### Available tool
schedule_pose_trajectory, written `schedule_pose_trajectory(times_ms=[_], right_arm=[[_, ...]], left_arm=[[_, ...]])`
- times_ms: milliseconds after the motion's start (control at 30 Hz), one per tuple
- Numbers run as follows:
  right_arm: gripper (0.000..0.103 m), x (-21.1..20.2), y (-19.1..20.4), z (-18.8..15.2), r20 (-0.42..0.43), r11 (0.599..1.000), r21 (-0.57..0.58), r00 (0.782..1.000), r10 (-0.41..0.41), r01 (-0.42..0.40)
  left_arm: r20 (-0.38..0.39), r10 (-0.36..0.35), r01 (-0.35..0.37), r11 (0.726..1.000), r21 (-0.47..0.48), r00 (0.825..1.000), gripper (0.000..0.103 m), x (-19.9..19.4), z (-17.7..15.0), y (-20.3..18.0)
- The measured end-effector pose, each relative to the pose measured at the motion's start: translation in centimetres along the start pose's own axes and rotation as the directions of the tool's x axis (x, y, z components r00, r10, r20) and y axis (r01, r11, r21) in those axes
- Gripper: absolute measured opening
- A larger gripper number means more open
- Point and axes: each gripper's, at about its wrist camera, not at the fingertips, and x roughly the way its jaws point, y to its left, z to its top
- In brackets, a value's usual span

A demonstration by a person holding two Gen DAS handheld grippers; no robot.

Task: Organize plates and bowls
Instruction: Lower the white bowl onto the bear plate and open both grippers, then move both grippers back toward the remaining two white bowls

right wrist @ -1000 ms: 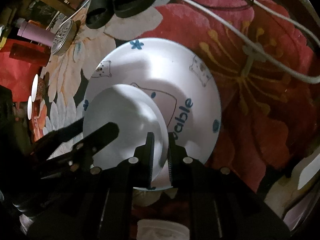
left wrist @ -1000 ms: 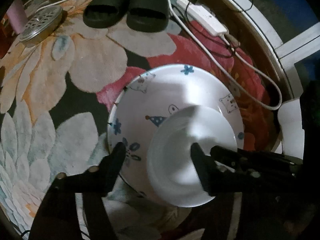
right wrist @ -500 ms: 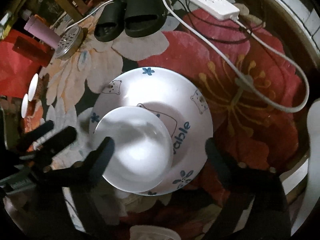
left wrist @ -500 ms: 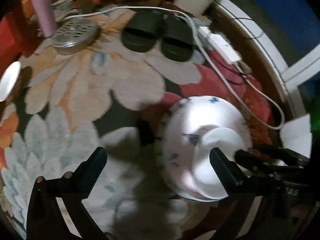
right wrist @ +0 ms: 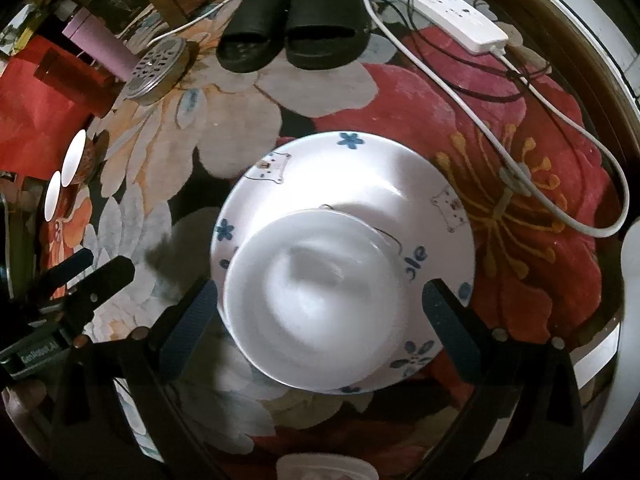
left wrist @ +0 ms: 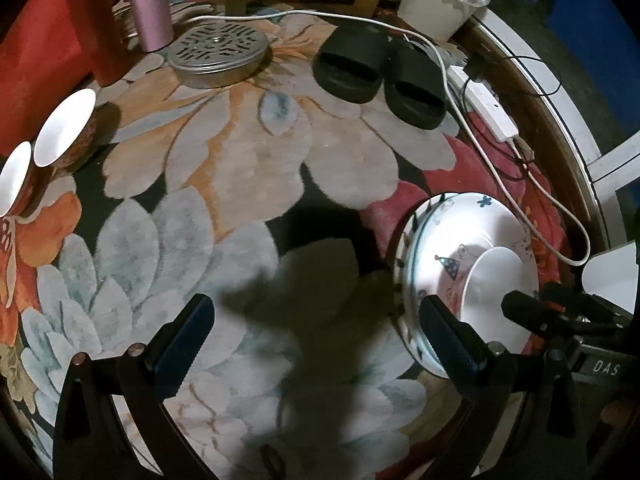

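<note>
Flowered carpet (left wrist: 248, 168) under glass carries everything. White bowl (right wrist: 316, 300) sits in the printed plate (right wrist: 360, 176), off-centre. Right gripper (right wrist: 320, 304) has just been opening, its fingers astride the bowl, clear; left gripper (left wrist: 312, 320) gapes empty beside the plate. Lift straight off without nudging.

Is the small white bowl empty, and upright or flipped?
Empty and upright: the small white bowl sits mouth-up on the patterned plate, its bare white inside showing, with nothing in it.

Open rug (left wrist: 224, 216) left of stacked plates (left wrist: 432, 248); slippers (left wrist: 380, 72), cable (right wrist: 520, 152) behind
</note>
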Motion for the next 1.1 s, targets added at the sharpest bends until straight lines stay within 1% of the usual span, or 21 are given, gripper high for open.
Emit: schedule_pose_trajectory(times_ms=[300,1100], right_arm=[[0.103,-0.4,2.8,0.3,0.030,0.999,-0.049,1.000,0.007,-0.005],[0.103,0.4,8.7,0.6,0.032,0.991,-0.133,0.999,0.027,-0.023]], left_arm=[[0.010,0.023,-0.023,0.999,-0.036,1.000,0.102,-0.8,-0.5,2.8],[0.045,0.056,-0.051,0.993,-0.111,0.997,0.102,-2.1,-0.8,8.3]])
